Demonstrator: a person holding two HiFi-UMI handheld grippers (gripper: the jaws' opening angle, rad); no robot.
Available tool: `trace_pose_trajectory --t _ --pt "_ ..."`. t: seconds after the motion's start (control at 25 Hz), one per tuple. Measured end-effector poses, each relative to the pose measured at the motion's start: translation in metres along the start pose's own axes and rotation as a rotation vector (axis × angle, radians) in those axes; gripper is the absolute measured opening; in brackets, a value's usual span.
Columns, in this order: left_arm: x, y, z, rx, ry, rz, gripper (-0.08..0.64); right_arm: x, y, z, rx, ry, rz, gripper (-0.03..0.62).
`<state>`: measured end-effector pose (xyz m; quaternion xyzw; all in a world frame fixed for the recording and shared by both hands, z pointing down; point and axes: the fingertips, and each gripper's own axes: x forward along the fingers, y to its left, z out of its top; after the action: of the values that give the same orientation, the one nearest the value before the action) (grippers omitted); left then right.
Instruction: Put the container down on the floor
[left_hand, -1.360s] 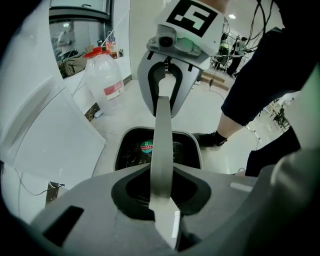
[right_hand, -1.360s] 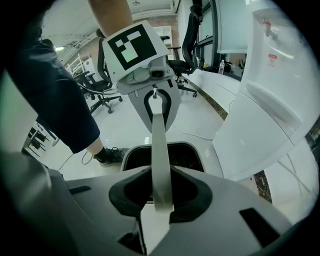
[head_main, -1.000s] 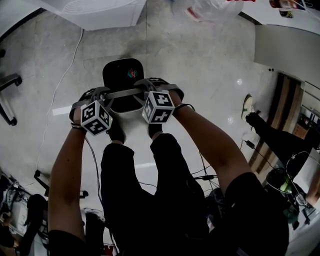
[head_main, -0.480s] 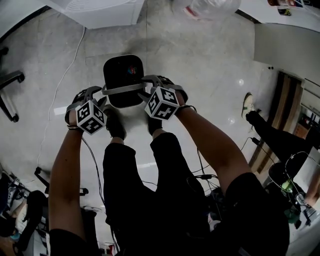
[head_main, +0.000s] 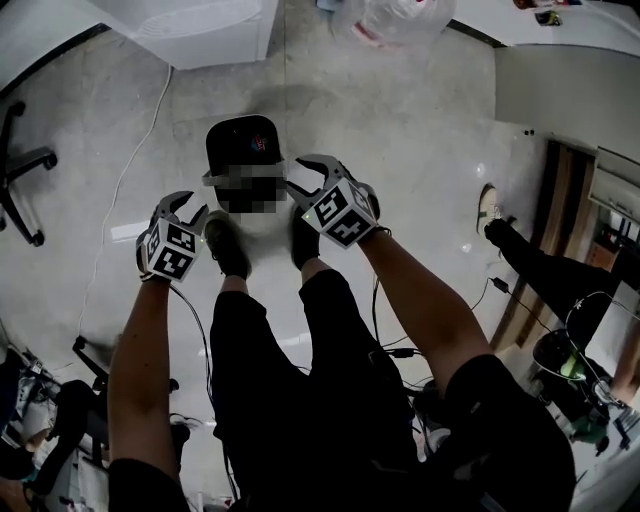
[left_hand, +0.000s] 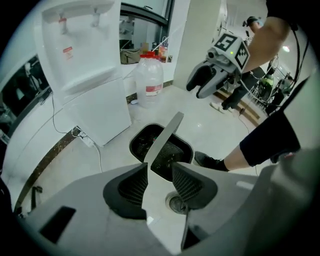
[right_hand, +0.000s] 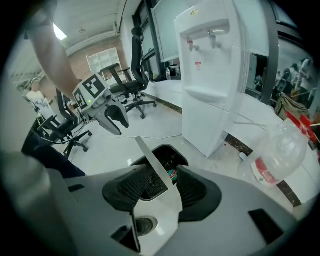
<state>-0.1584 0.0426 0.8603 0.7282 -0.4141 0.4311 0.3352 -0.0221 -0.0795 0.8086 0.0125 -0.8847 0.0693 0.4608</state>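
Task progress: close to finished, judging by the black container (head_main: 240, 148) resting upright on the floor (head_main: 400, 120).
Container position: just ahead of the person's two shoes (head_main: 228, 255), well apart from the white cabinet at the top of the head view.
Remaining: likely only drawing both grippers clear of the grey handle (left_hand: 167, 132) that arches over the container.
Left gripper (left_hand: 160, 167): jaws opening and spread wide; handle band running up through the gap, with no clamping by the ribbed pads (left_hand: 131, 186) visible; nothing lifted or carried.
Right gripper (right_hand: 164, 172): released, jaws wide apart; same grey band crossing the gap between them, unsqueezed.
Load: weight seemingly borne by the floor, not by either gripper.
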Motion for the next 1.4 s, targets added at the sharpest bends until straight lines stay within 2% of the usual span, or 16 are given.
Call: trace_pose_trajectory --t 0.16,0.28,0.44,0.52,0.68,0.8,0.96,1.2,1.4 --pt "-0.033 -0.009 0.015 -0.064 -0.088 0.065 0.158 -0.027 0.008 0.007 0.024 -0.02 -0.008 0.173" --pt "-0.065 -0.013 0.038 -0.156 -0.183 0.134 0.151 -0.052 0.014 0.018 0.103 -0.064 -0.016 0.172" --pt "-0.109 -0.026 0.071 -0.223 -0.277 0.144 0.125 -0.09 0.025 0.044 0.225 -0.142 -0.021 0.163" --pt "-0.126 -0.032 0.084 -0.244 -0.316 0.149 0.114 -0.108 0.027 0.059 0.24 -0.168 -0.033 0.159" --pt "-0.171 -0.037 0.115 -0.283 -0.428 0.18 0.072 -0.147 0.026 0.093 0.259 -0.234 -0.053 0.107" --pt "-0.22 -0.042 0.142 -0.288 -0.552 0.215 0.02 -0.181 0.029 0.122 0.28 -0.313 -0.054 0.077" --pt "-0.279 -0.051 0.174 -0.285 -0.667 0.221 0.012 -0.231 0.039 0.16 0.274 -0.405 -0.061 0.034" --pt "-0.338 -0.058 0.216 -0.341 -0.752 0.186 0.012 -0.3 0.04 0.199 0.28 -0.471 -0.126 0.015" --pt "-0.399 -0.079 0.253 -0.242 -0.841 0.189 0.011 -0.352 0.045 0.224 0.296 -0.538 -0.17 0.009"
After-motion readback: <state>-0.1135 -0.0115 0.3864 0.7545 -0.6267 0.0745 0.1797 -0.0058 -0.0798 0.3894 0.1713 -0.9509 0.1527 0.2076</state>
